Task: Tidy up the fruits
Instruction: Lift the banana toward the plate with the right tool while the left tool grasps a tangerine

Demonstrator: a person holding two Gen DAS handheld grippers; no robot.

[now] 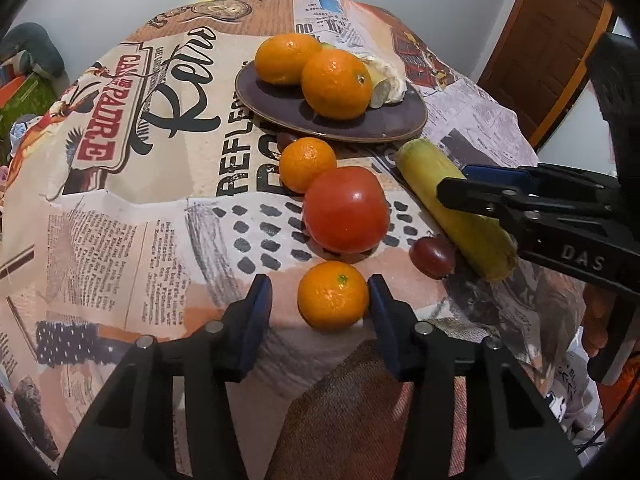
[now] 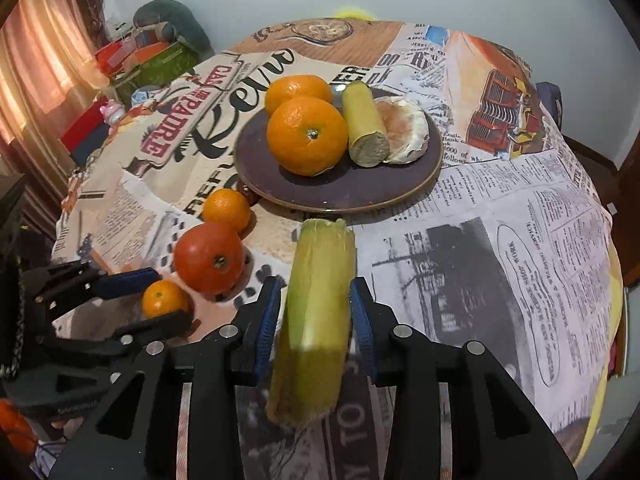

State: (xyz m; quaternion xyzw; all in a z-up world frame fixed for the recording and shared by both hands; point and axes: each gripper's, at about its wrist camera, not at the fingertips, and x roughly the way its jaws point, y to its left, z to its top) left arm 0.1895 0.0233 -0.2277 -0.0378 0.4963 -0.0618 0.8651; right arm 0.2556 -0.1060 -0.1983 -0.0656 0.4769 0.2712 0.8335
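Note:
My left gripper (image 1: 318,300) is open around a small mandarin (image 1: 333,295) on the tablecloth; its right pad touches the fruit, the left pad stands apart. My right gripper (image 2: 316,312) is open, its pads on either side of a yellow-green stalk piece (image 2: 316,320) that lies on the cloth. The purple plate (image 2: 340,188) holds two oranges (image 2: 307,135), a second stalk piece (image 2: 366,124) and a peeled fruit (image 2: 404,128). A red tomato (image 1: 346,210), another mandarin (image 1: 307,164) and a dark red grape (image 1: 432,257) lie between the plate and my grippers.
The round table has a printed newspaper-style cloth (image 1: 140,220) that drops off at the near edge. A wooden door (image 1: 552,40) stands at the right. Boxes and clutter (image 2: 132,64) sit beyond the table's left side by a curtain.

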